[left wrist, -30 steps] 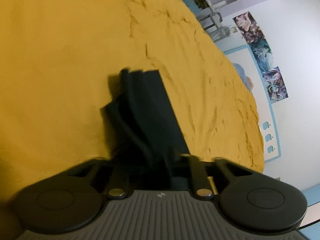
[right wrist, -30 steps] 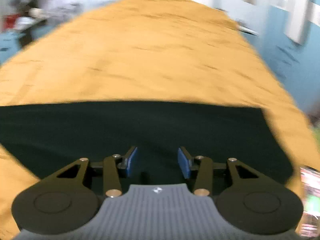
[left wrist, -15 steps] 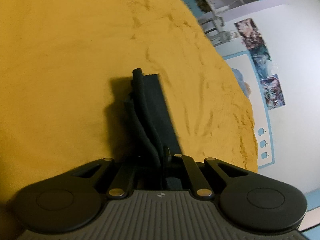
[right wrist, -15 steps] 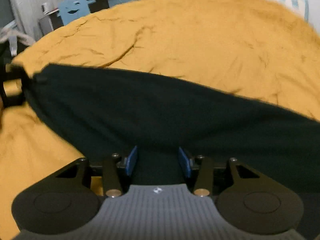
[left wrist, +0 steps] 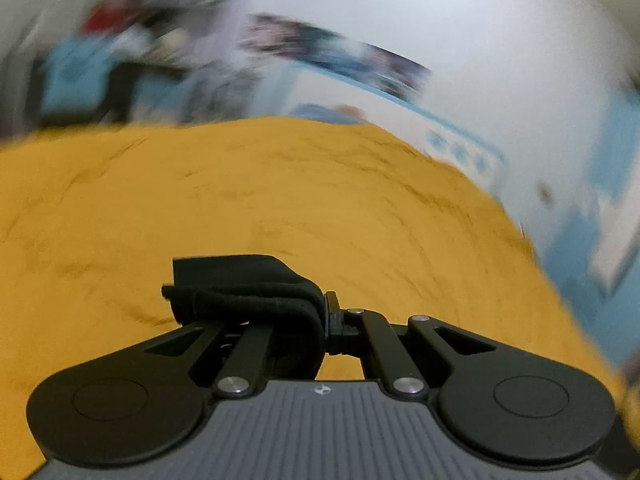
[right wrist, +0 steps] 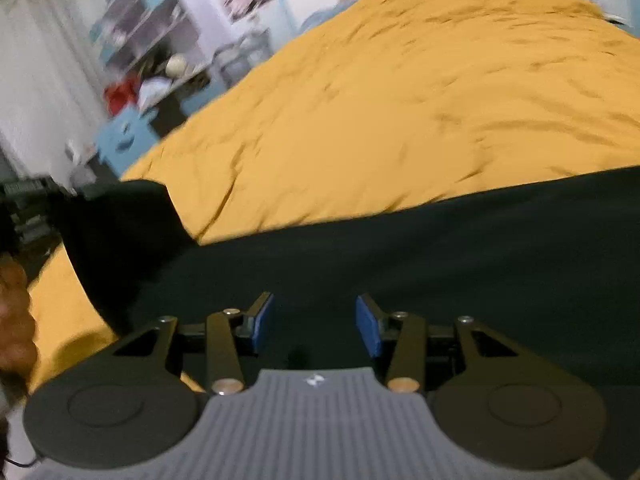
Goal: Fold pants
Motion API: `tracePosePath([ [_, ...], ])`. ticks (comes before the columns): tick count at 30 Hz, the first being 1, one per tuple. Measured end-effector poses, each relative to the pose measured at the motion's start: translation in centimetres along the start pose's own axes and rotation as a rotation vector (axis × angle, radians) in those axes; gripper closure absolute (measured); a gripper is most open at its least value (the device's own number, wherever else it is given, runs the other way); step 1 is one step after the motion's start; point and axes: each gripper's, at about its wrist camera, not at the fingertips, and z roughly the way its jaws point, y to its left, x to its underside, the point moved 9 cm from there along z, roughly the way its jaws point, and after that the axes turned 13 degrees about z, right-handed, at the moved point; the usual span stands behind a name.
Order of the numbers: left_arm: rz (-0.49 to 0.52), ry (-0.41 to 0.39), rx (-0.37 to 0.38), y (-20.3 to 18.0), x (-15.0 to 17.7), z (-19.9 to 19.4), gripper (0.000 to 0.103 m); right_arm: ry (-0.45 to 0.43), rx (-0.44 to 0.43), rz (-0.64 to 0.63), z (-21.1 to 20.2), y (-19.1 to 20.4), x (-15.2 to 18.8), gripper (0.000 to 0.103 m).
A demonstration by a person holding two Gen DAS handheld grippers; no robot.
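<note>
The left gripper [left wrist: 325, 312] has its jaws clenched on a thick, rolled hem of the black pants [left wrist: 244, 288] — soft knit bunched leftward. The right gripper [right wrist: 315, 322] has jaws parted, nothing pinched — flat dark cloth beneath and ahead, on the rumpled mustard bed [right wrist: 400, 92].

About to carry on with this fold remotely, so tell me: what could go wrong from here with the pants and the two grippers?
1. The left gripper pinches only a small bunch of the pants near the tips of its jaws; the view is blurred by motion, so the cloth might slip out.
2. The right gripper is open above the pants, holding nothing, so that side could drag or bunch up.
3. The yellow bedcover is wrinkled and soft; the fold may land crooked.
</note>
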Motion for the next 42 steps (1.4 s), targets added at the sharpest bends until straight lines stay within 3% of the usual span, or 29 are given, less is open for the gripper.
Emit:
tracePosePath([
  [3, 0.309, 0.067, 0.012, -7.8, 2.0, 1.8, 0.098, -0.035, 0.039, 0.032, -2.4, -2.6, -1.2, 0.061],
  [7, 0.645, 0.2, 0.061, -15.5, 8.3, 4.2, 0.093, -0.048, 0.085, 0.077, -3.9, -5.5, -2.1, 0.061],
  [9, 0.758, 0.276, 0.084, -17.2, 11.4, 5.0, 0.077, -0.043, 0.09, 0.086, -4.3, -6.3, -2.3, 0.061],
  [12, 0.859, 0.264, 0.058, -18.3, 13.3, 4.6, 0.073, -0.032, 0.088, 0.08, -4.2, -6.6, -2.3, 0.061],
  [15, 0.774, 0.251, 0.158, -17.7, 12.5, 2.9, 0.06, -0.022, 0.075, 0.077, -3.7, -6.2, -2.4, 0.061],
  [17, 0.696, 0.207, 0.197, -16.3, 11.1, 1.0, 0.043, -0.013, 0.057, 0.089, -3.2, -5.7, -2.6, 0.061],
  [20, 0.552, 0.153, 0.175, -12.5, 9.2, -1.3, 0.031, 0.023, 0.025, 0.107, -2.1, -4.9, -2.5, 0.057],
  [23, 0.311, 0.151, 0.112, -6.9, 7.5, -1.8, 0.023, 0.088, -0.01, 0.144, -0.6, -4.1, -2.0, 0.053],
  [25, 0.078, 0.186, 0.1, -2.7, 7.6, -1.4, 0.02, 0.115, -0.03, 0.197, 0.3, -3.8, -1.6, 0.053],
  [28, -0.159, 0.265, 0.121, 0.9, 9.0, -0.1, 0.02, 0.107, -0.006, 0.22, 1.4, -3.6, -1.3, 0.049],
  [32, -0.262, 0.357, 0.113, 2.6, 10.6, 1.8, 0.022, 0.107, 0.039, 0.123, 3.1, -2.6, -0.9, 0.043],
  [33, -0.273, 0.361, 0.115, 2.5, 10.8, 2.0, 0.022, 0.112, 0.05, 0.081, 3.5, -2.2, -0.7, 0.044],
  [35, -0.274, 0.36, 0.113, 2.0, 10.9, 2.3, 0.022, 0.124, 0.073, 0.01, 4.0, -1.4, -0.4, 0.09],
  [38, -0.27, 0.361, 0.115, 2.2, 10.7, 2.4, 0.022, 0.112, 0.07, 0.002, 3.2, -0.9, -0.6, 0.1],
  [42, -0.284, 0.341, 0.158, 1.7, 10.1, 2.8, 0.022, 0.069, 0.032, 0.069, 0.7, -1.3, -1.7, 0.101],
])
